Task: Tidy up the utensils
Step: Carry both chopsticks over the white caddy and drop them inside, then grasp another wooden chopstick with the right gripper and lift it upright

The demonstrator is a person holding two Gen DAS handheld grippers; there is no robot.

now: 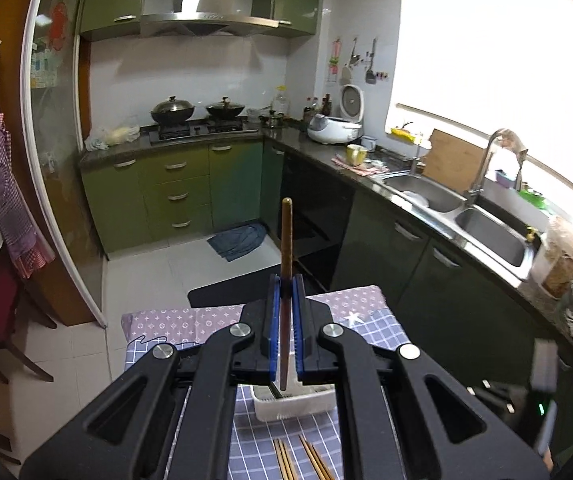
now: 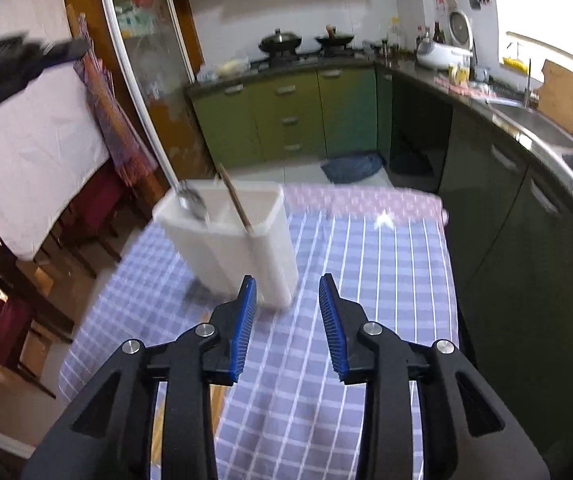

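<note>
My left gripper (image 1: 286, 284) is shut on a brown wooden chopstick (image 1: 286, 240) and holds it upright above the white utensil holder (image 1: 294, 404). Several wooden chopsticks (image 1: 302, 460) lie on the checked cloth below. In the right wrist view the white utensil holder (image 2: 230, 240) stands on the cloth, with a metal spoon (image 2: 192, 200) and a brown stick (image 2: 236, 202) in it. My right gripper (image 2: 286, 304) is open and empty, just in front of the holder's right side.
The small table (image 2: 366, 280) has a blue checked cloth and a purple patterned one (image 1: 174, 320). Dark green cabinets and a counter with a double sink (image 1: 458, 208) run along the right. Dark red chairs (image 2: 2, 320) stand at the left.
</note>
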